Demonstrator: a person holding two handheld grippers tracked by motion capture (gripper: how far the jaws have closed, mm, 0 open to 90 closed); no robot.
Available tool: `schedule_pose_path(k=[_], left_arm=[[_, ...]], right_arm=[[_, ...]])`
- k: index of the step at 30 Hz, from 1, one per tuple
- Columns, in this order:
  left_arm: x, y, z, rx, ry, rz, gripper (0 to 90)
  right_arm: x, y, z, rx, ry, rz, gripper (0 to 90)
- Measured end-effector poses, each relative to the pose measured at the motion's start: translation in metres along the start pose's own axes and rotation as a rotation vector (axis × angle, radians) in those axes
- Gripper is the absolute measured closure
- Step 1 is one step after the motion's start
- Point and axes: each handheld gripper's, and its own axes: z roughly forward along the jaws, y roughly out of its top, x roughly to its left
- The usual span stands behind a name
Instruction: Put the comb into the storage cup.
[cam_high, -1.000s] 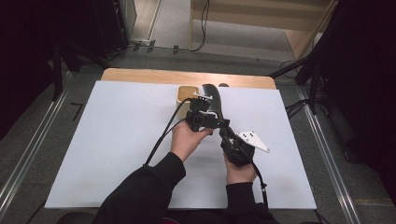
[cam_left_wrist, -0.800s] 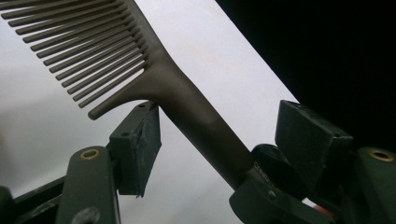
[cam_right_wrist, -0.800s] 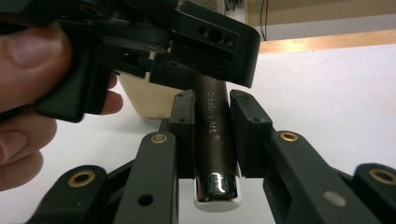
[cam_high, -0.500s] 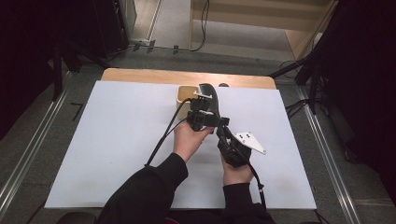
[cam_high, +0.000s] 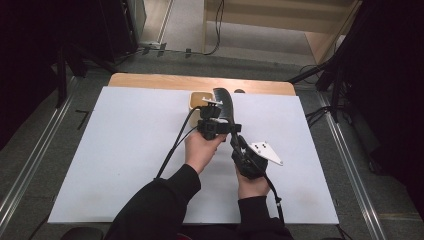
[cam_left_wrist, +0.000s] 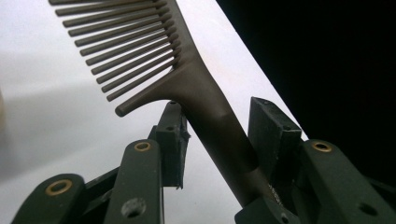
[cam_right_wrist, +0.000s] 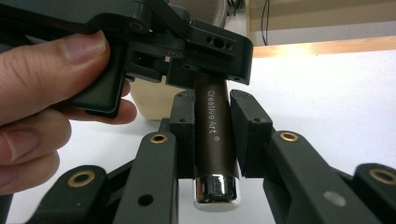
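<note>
From the high view, the comb (cam_high: 225, 102) is held above the middle of the counter (cam_high: 125, 150), toward its far edge, with its toothed head pointing away from the person and its handle running back toward them. The left gripper (cam_high: 216, 126) sits across the handle just behind the head, gripped by the left hand (cam_high: 201, 150). The right gripper (cam_high: 241, 146) lies nearer the person's edge, just beside the left one, held by the right hand (cam_high: 252, 182), and takes the handle's near end. A small tan box (cam_high: 198, 100) stands on the counter near the far edge, just left of the comb's head.

In the left gripper view, the comb's brown handle (cam_left_wrist: 219, 126) passes slantwise between the two black jaws. The jaws stand partly open, with a gap showing between the left pad and the handle; the right pad looks close to the handle, though whether it touches cannot be told. The teeth fan out toward the upper left over the white counter.

In the right gripper view, the jaws are clenched on the handle (cam_right_wrist: 212, 135), both pads pressed flat against its sides just above the shiny metal end cap (cam_right_wrist: 215, 189). White lettering runs along the handle. The left gripper (cam_right_wrist: 187, 42) straddles the handle farther up, with the left hand's fingers (cam_right_wrist: 51, 60) wrapped on its body.
</note>
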Motion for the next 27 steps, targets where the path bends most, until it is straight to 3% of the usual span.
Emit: schedule_pose_path(k=[14, 27], left_arm=[[0.0056, -0.0001, -0.0021, 0.001, -0.062, -0.046, 67.0], [0.0031, -0.0003, -0.0042, 0.005, -0.087, -0.028, 72.4]], right_arm=[[-0.0013, -0.0015, 0.0049, 0.031, 0.013, -0.015, 69.2], [-0.0017, -0.002, 0.0092, 0.057, 0.041, -0.032, 66.0]])
